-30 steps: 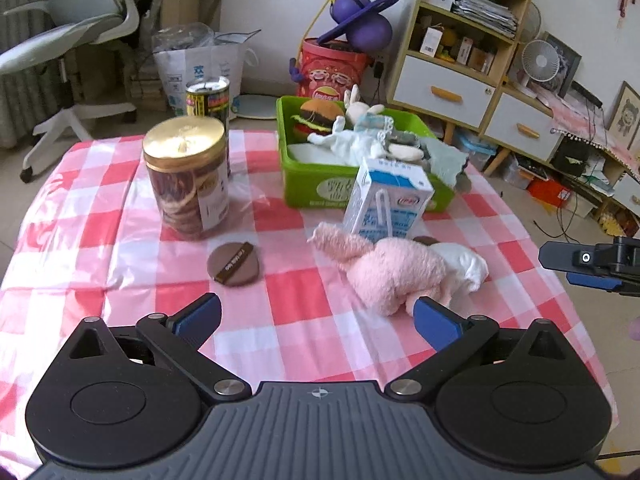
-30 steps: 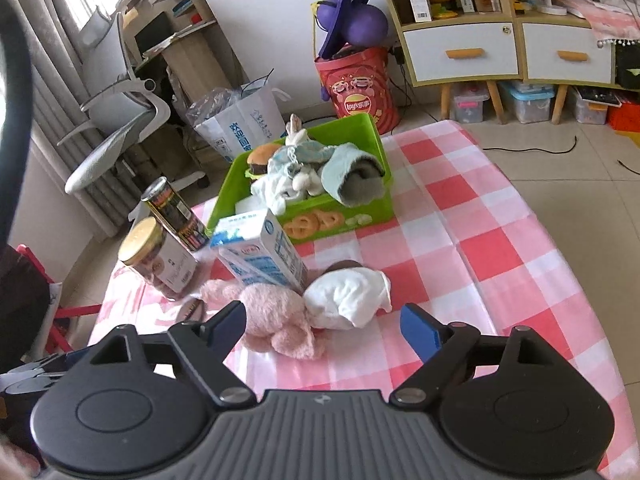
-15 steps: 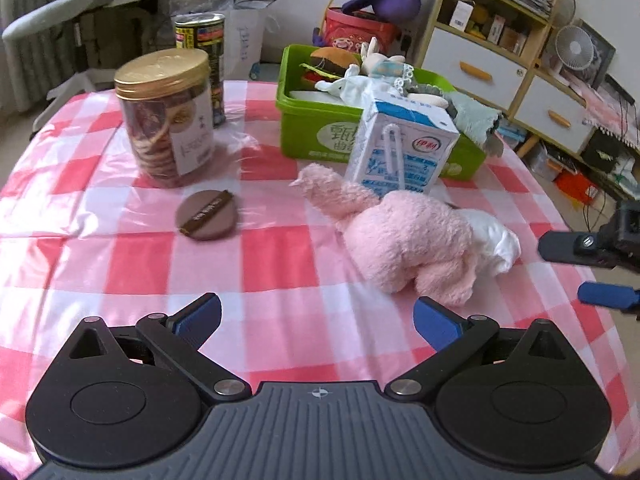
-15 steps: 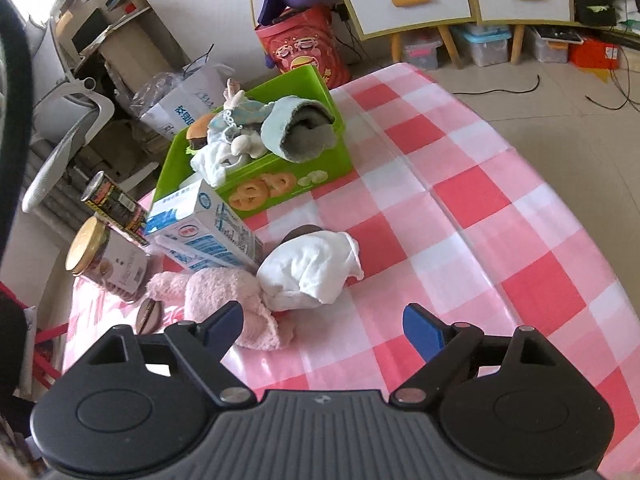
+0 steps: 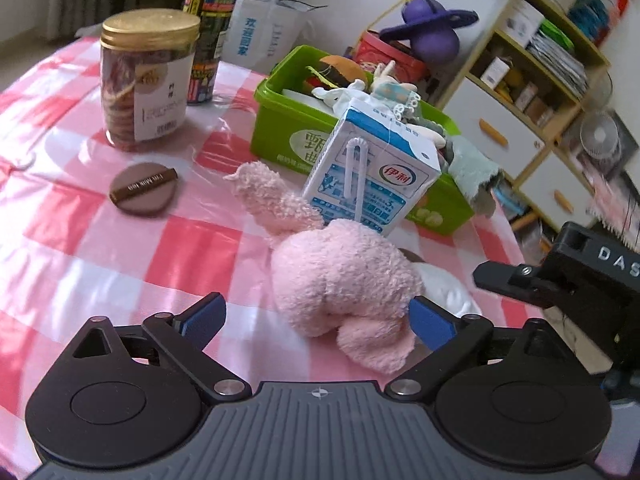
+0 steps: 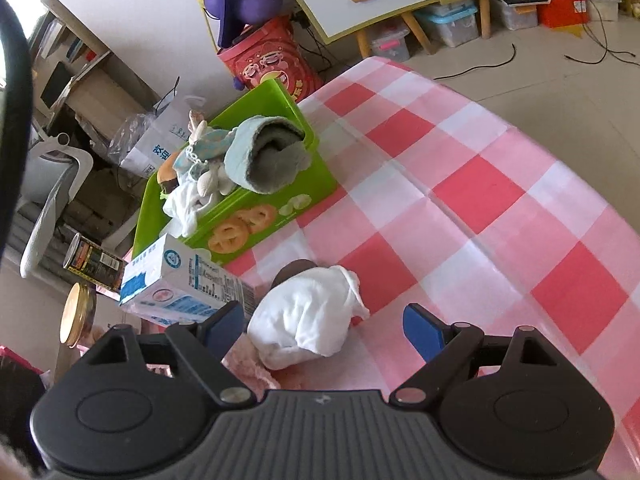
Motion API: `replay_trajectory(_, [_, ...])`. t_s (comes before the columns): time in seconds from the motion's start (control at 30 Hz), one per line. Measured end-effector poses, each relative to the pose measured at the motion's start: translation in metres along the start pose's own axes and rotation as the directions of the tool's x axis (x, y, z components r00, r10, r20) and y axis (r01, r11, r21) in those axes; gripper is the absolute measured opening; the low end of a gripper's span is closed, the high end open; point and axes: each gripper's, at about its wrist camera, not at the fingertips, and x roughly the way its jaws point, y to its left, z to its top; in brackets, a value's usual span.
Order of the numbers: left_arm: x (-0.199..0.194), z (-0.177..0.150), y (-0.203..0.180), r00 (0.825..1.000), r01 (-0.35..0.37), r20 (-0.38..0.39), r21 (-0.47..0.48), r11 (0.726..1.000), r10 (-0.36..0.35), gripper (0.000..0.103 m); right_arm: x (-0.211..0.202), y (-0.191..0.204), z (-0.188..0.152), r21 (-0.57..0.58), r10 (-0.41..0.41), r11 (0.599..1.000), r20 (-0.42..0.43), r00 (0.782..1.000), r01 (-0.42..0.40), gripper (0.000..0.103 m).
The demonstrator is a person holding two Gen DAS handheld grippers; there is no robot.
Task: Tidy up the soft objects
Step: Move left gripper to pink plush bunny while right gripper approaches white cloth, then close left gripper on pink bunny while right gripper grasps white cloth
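While both tools gape apart, left tool point(image 5: 316, 316) should straddle the pink toy point(image 5: 340, 280), right tool point(image 6: 324, 326) the white cloth point(image 6: 308, 312), before squeezing.

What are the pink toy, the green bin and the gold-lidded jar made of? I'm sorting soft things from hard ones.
Pink toy: fuzzy, nubbly pile, so probably plush fabric; soft.
Green bin: smooth, slightly glossy walls with a moulded rim, likely rigid plastic.
Jar: see-through wall, clear plastic or glass, hard to tell which; its gold lid has a metallic sheen.
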Motion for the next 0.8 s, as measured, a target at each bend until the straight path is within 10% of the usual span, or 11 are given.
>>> replay_trajectory(0.53, [0.011, 0.002, 0.010, 0.992, 0.126, -0.005, -0.145, 0.981, -0.129, 0.062, 0.023, -0.004, -0.007, 0.117, 0.082, 0.990, 0.011, 0.997, -0.083, 0.000])
replay_trajectory(0.8, [0.005, 0.011, 0.012, 0.991, 0.119, -0.050, -0.045, 0.992, -0.122, 0.059, 0.013, -0.006, -0.002, 0.080, 0.081, 0.994, -0.006, 0.997, -0.080, 0.000])
